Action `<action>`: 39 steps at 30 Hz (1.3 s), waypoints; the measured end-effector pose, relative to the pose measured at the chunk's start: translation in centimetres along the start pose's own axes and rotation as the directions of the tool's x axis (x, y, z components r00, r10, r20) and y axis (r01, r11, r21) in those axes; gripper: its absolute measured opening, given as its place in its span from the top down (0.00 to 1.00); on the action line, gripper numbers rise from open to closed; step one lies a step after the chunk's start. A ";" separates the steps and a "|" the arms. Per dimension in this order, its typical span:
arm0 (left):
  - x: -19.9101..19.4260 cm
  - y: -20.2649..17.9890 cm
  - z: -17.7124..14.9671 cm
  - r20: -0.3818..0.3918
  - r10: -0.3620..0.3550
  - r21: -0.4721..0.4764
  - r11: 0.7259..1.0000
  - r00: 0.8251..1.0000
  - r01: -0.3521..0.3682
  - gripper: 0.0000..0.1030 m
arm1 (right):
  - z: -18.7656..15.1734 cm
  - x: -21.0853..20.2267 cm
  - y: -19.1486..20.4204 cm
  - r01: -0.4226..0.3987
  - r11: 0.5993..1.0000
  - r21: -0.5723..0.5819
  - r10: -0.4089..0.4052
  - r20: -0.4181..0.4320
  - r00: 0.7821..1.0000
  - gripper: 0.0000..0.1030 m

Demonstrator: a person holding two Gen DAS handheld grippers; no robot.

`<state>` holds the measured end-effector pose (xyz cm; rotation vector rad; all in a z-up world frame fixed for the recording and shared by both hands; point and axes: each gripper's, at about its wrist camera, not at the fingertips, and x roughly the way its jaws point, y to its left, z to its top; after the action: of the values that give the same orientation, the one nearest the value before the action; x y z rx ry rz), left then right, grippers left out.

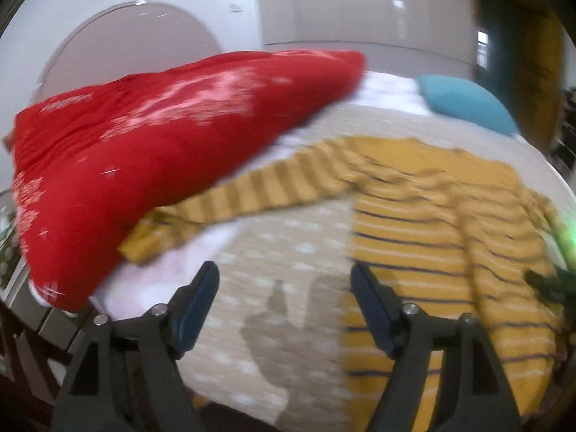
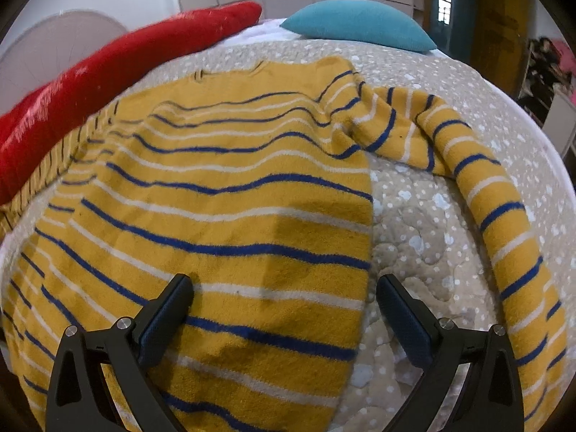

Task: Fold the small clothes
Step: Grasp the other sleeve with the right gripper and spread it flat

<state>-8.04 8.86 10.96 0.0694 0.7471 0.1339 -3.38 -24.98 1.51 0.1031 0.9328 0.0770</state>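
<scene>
A yellow sweater (image 2: 223, 194) with blue and white stripes lies flat on the bed, neck toward the far end. Its right sleeve (image 2: 496, 216) curves down the bedspread; its left sleeve (image 1: 252, 187) stretches out toward a red cushion. My left gripper (image 1: 284, 280) is open above the bedspread just left of the sweater's edge (image 1: 414, 252), nothing between its fingers; this view is blurred. My right gripper (image 2: 282, 291) is open low over the sweater's lower right part, one finger over the cloth, the other over the bedspread beside its side edge.
A large red cushion (image 1: 144, 136) with white pattern lies along the bed's left side, over the left sleeve's end. A teal pillow (image 2: 360, 25) sits at the head of the bed. The beige dotted bedspread (image 2: 424, 223) shows right of the sweater. Wardrobe doors stand behind.
</scene>
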 end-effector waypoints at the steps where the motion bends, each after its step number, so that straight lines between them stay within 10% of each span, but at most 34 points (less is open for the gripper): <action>1: -0.3 -1.6 -0.3 -0.004 -0.025 0.019 0.999 1.000 0.026 0.24 | 0.1 -0.8 0.0 -0.011 1.000 0.011 0.011 -0.009 1.000 0.17; 3: -0.6 -4.2 -0.9 -0.016 -0.063 0.051 0.997 0.998 0.064 0.21 | 0.1 -2.9 -0.5 -0.050 0.998 0.027 0.049 0.030 0.998 0.36; 9: 0.0 -9.1 -2.7 -0.064 -0.107 0.142 0.983 0.992 0.115 0.21 | -1.4 -12.5 -5.4 -0.098 0.992 0.075 0.077 0.246 0.966 0.33; 19: 2.5 -9.1 -5.8 -0.200 -0.212 0.040 0.974 0.957 0.224 0.21 | -8.2 -15.2 -16.7 -0.034 0.960 0.276 -0.026 0.212 0.977 0.24; 25: 2.1 -9.7 -6.3 -0.201 -0.221 0.056 0.970 0.954 0.236 0.21 | -9.2 -12.8 -14.4 0.033 0.978 0.204 -0.064 0.147 0.987 0.15; 27: 1.9 -9.7 -6.3 -0.197 -0.218 0.063 0.970 0.956 0.234 0.21 | -9.2 -11.3 -13.5 0.072 0.984 0.160 -0.092 0.121 0.988 0.37; 28: 1.9 -9.5 -6.2 -0.193 -0.216 0.065 0.971 0.957 0.232 0.21 | -9.2 -10.3 -13.2 0.091 0.989 0.120 -0.102 0.087 0.991 0.84; 29: 1.8 -9.2 -6.0 -0.185 -0.210 0.064 0.972 0.960 0.225 0.21 | -9.0 -9.7 -13.2 0.097 0.990 0.102 -0.104 0.062 0.993 0.90; 33: 1.7 -7.5 -5.2 -0.158 -0.192 0.032 0.979 0.968 0.200 0.21 | -6.4 -11.5 -16.6 0.215 0.965 0.149 -0.233 0.115 0.966 0.92; 36: 2.3 -5.9 -4.8 -0.154 -0.176 -0.009 0.984 0.972 0.176 0.21 | -3.2 -12.8 -22.6 0.393 0.871 0.295 -0.441 0.116 0.890 0.91; 39: 3.0 -3.7 -4.7 -0.157 -0.168 -0.062 0.985 0.973 0.161 0.21 | -2.3 -12.3 -26.8 0.431 0.797 0.424 -0.479 0.008 0.878 0.81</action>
<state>-8.71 5.74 5.10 -0.0506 0.9075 -0.0008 -11.94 -52.86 6.69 0.2673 0.8240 -0.5781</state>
